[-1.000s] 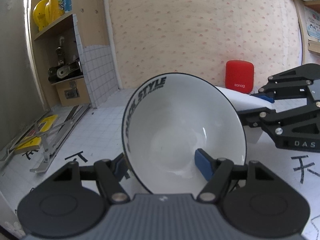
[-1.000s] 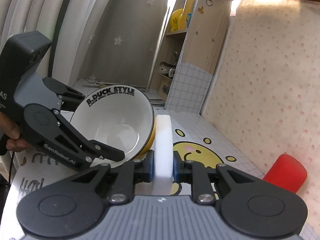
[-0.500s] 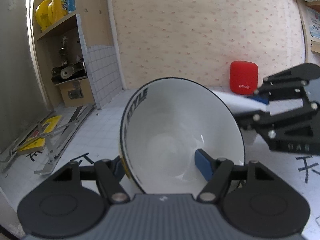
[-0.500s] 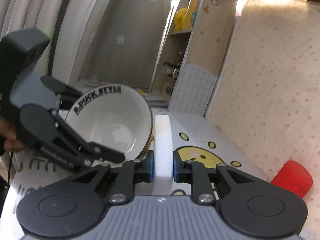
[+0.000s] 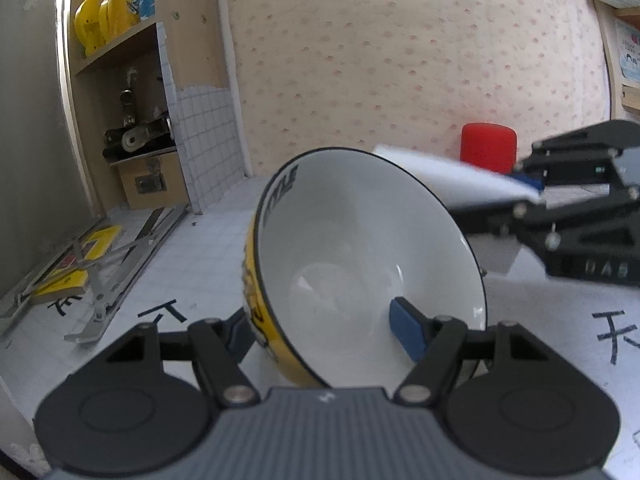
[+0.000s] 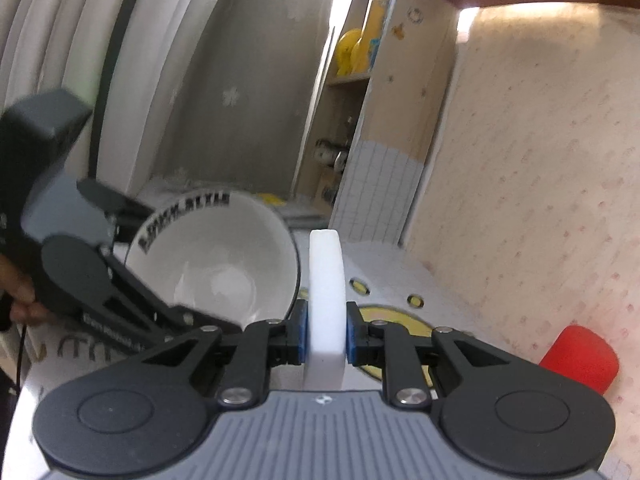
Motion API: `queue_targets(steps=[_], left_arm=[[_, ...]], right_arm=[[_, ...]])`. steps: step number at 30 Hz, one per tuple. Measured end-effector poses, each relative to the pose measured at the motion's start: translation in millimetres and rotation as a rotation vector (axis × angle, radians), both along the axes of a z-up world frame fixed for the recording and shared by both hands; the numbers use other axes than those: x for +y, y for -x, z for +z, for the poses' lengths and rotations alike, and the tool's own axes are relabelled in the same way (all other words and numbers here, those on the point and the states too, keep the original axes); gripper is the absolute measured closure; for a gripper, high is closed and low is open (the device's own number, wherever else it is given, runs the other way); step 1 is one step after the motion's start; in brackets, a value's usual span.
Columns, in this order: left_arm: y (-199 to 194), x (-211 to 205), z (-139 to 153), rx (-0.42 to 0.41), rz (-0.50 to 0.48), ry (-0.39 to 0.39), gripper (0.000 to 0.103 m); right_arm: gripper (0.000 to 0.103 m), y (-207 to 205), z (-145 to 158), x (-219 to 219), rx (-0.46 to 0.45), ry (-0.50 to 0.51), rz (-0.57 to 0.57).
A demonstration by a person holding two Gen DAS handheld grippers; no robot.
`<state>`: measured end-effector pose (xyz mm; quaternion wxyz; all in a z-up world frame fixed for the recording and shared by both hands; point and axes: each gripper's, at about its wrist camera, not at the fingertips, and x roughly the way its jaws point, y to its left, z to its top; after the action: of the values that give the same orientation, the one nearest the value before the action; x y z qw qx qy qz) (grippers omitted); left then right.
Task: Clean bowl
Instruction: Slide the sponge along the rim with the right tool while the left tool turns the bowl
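While the bowl (image 5: 360, 256) stands tilted on its side above the worktop (image 5: 176, 264), its near wall sits between the fingers of the left gripper (image 5: 328, 328); the blue pad of one finger (image 5: 408, 332) lies against the white inside, and the other finger reaches round the yellow outside, where its pad is mostly hidden; the fingers are partly spread and pinch the bowl's wall between them; the open mouth faces toward the right gripper (image 6: 326, 336), with black lettering along the inner rim.

Seen from the right wrist, the bowl (image 6: 216, 264) lies just left of the white sponge (image 6: 326, 292); the sponge stands upright on its edge, clamped between the two blue pads of the right gripper, whose fingers are drawn almost together on it; the sponge's tip is just beside the bowl's rim, and whether the two touch I cannot tell; the left gripper's black linkage (image 6: 104, 292) crosses the lower left, with part of a hand (image 6: 20, 296) behind it.

From the left wrist, the sponge (image 5: 452, 180) juts in from the right, above and behind the rim; a red cylinder (image 5: 488, 148) stands by the wall behind it.

Compared with a second ago, the bowl has turned to show more of its yellow outside; the sponge now appears higher against the rim; both grips are unchanged.
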<state>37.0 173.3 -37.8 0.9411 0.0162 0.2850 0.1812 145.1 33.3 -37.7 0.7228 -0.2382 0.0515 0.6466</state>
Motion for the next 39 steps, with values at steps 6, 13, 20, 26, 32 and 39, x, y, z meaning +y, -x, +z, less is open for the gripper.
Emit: queue_targets(steps=[6, 13, 20, 26, 32, 39], left_arm=[[0, 0, 3, 0.012, 0.001, -0.002, 0.034], [3, 1, 2, 0.01, 0.003, 0.003, 0.034], [4, 1, 2, 0.013, 0.002, -0.001, 0.034], [4, 3, 3, 0.011, 0.014, 0.0, 0.034], [6, 5, 4, 0.014, 0.018, -0.007, 0.034], [10, 7, 4, 0.013, 0.017, -0.003, 0.034]], right_arm=[[0.085, 2, -2, 4, -0.004, 0.015, 0.018], [0.085, 1, -2, 5, -0.002, 0.013, 0.018], [0.085, -2, 9, 6, 0.014, -0.054, 0.021], [0.085, 1, -1, 10, 0.006, 0.008, 0.034], [0.085, 5, -2, 11, -0.004, 0.015, 0.043], [0.085, 6, 6, 5, 0.015, -0.053, 0.042]])
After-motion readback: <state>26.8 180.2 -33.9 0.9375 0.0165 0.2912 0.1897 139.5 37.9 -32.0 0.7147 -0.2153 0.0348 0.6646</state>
